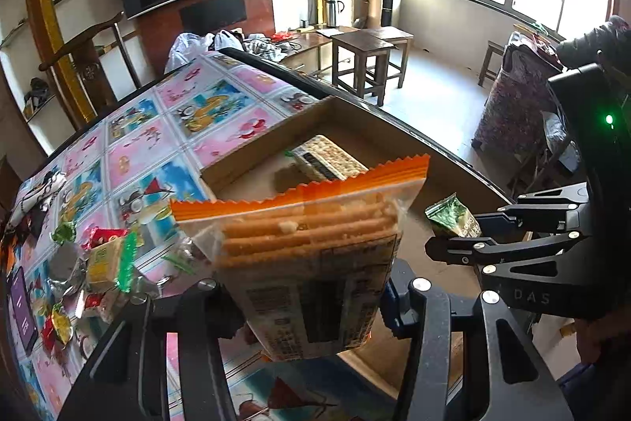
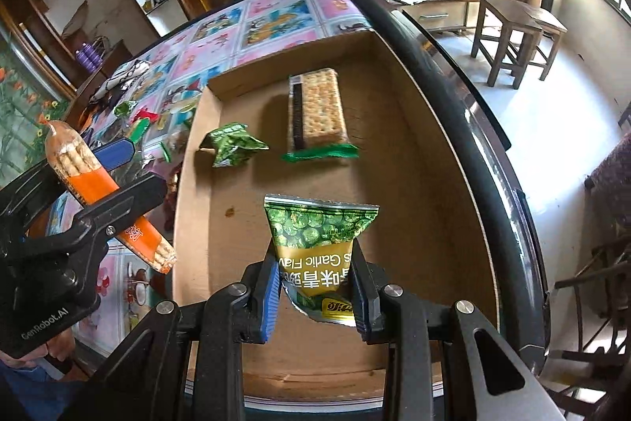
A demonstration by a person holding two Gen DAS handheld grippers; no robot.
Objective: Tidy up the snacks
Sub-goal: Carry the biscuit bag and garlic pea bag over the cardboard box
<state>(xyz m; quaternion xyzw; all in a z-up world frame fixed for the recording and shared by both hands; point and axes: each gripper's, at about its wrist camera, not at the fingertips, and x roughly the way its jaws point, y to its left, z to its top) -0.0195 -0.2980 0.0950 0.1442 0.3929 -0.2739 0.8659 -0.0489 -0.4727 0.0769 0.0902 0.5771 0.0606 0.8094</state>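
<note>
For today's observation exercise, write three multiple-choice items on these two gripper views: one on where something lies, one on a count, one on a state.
1. Where does the cracker pack with the green end lie?
A. on the tablecloth
B. inside the cardboard box
C. on a stool

2. How many snack packs lie on the floor of the cardboard box?
A. two
B. four
C. none

3. What is the right gripper doing?
A. hanging open
B. shut on the green pea packet
C. shut on the biscuit-stick pack

Answers:
1 B: it rests on the box floor.
2 A: the cracker pack and a small crumpled green packet.
3 B: its fingers pinch the green pea packet; the left gripper holds the biscuit-stick pack.
</note>
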